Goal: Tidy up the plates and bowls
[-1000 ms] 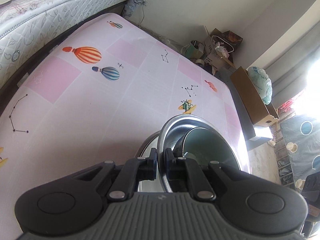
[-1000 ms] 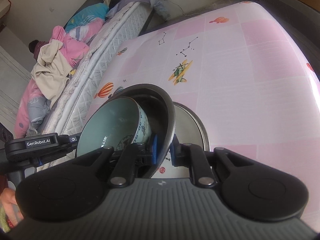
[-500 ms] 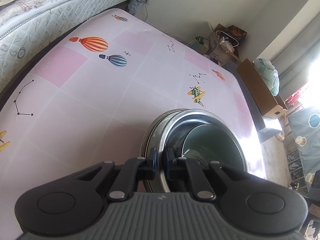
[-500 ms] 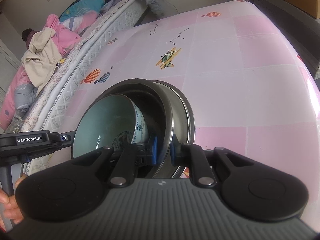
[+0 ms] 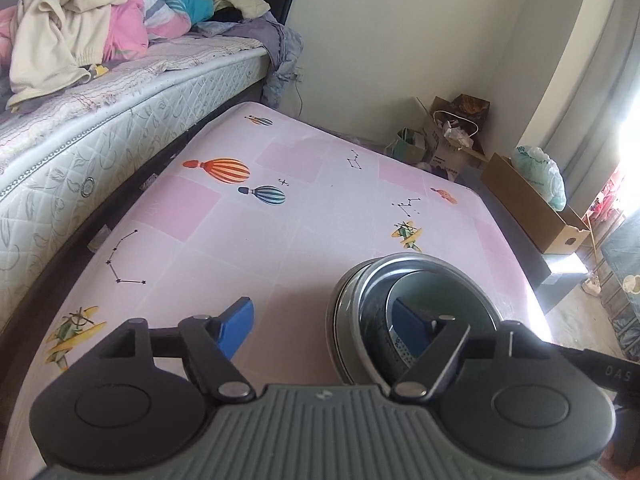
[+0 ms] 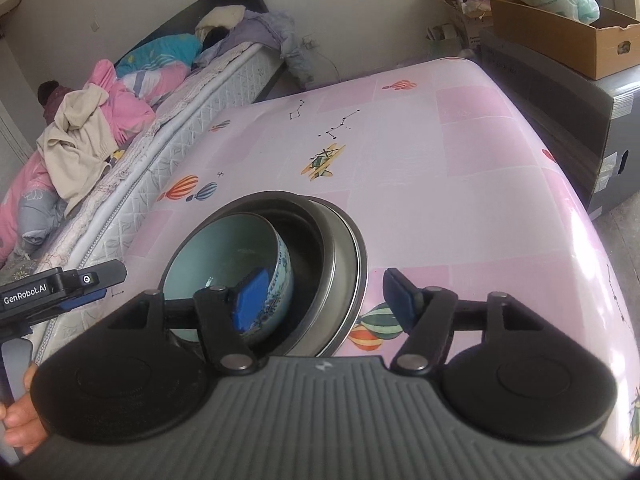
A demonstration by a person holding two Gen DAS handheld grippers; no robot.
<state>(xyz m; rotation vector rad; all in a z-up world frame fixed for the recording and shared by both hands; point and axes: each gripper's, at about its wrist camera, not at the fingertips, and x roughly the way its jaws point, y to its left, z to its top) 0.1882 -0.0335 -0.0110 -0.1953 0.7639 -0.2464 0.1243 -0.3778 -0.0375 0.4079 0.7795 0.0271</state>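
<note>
Left gripper (image 6: 60,288) marked "GenRobot.AI"; jaws opening, nothing between.

Both grippers have let go of the metal bowl's (image 6: 340,256) rim. The left gripper (image 5: 324,322) and right gripper (image 6: 326,298) were clamped on it 1 second ago; now their jaws are opening, pads clear of the rim. The stack sits flat on the counter (image 5: 248,240) instead of tilted.
</note>
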